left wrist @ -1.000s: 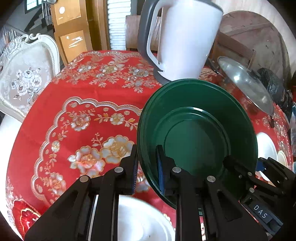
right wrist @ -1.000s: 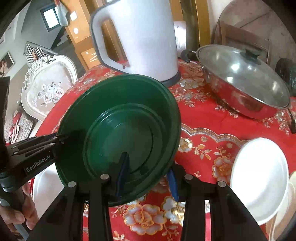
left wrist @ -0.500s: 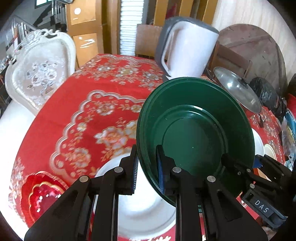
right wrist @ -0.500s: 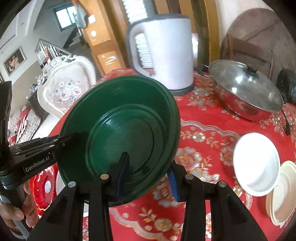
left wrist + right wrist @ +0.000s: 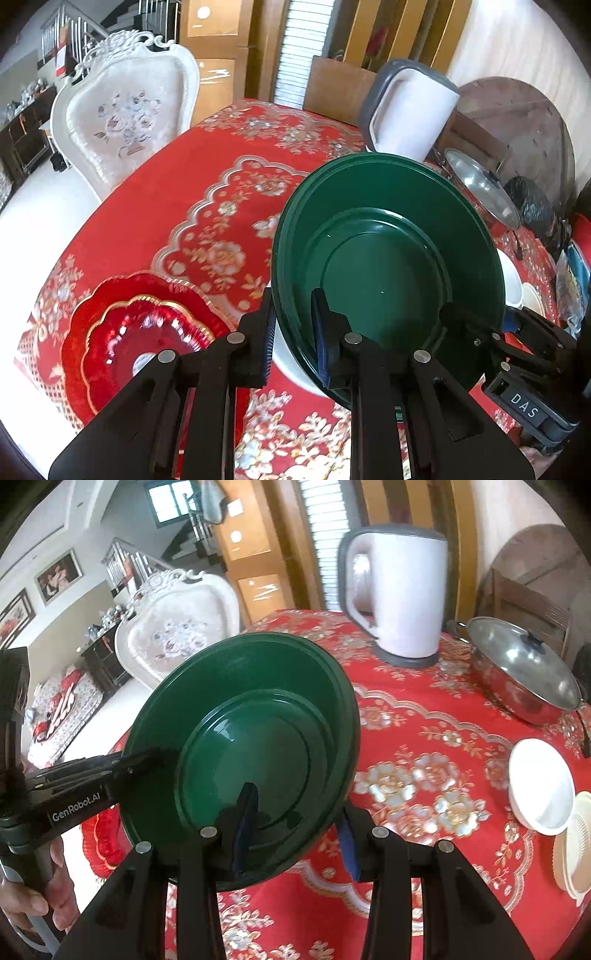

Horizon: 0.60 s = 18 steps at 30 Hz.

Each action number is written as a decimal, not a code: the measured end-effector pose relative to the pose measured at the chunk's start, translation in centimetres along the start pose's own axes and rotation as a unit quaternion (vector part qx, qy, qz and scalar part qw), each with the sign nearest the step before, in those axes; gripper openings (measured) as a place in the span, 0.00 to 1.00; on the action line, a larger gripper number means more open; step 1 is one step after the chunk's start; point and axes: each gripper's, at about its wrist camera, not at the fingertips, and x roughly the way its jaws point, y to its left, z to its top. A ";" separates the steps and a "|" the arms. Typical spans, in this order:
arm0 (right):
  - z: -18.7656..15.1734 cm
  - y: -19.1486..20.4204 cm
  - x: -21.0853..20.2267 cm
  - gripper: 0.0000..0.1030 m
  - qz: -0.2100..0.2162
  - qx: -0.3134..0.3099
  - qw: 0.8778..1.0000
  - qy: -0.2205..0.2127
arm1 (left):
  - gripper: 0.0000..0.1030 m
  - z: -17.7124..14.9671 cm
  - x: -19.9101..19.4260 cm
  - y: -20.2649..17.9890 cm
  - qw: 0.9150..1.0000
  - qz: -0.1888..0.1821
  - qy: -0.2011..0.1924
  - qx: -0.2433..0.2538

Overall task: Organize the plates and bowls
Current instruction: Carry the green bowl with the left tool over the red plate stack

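Note:
Both grippers hold one dark green plate (image 5: 384, 258) in the air above the red tablecloth. My left gripper (image 5: 293, 332) is shut on its left rim. My right gripper (image 5: 295, 830) is shut on its near right rim. The plate also shows in the right wrist view (image 5: 251, 753), tilted. A red scalloped glass plate (image 5: 136, 332) lies on the table at the left. A white plate (image 5: 291, 365) lies under the green one, mostly hidden. A white bowl (image 5: 541, 782) and cream plates (image 5: 576, 849) sit at the right.
A white electric kettle (image 5: 399, 590) stands at the back of the table. A steel pan with a glass lid (image 5: 524, 668) sits at the back right. A white ornate chair (image 5: 122, 122) stands behind the table's left edge.
Both grippers have carried the green plate back toward the near side and higher. The kettle and pan look farther away, and the red glass plate has come into view.

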 end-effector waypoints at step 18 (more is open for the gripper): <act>-2.2 9.4 1.9 0.41 0.050 -0.070 0.996 0.026 | 0.17 -5.5 -5.2 9.3 0.996 0.037 -0.025 -0.079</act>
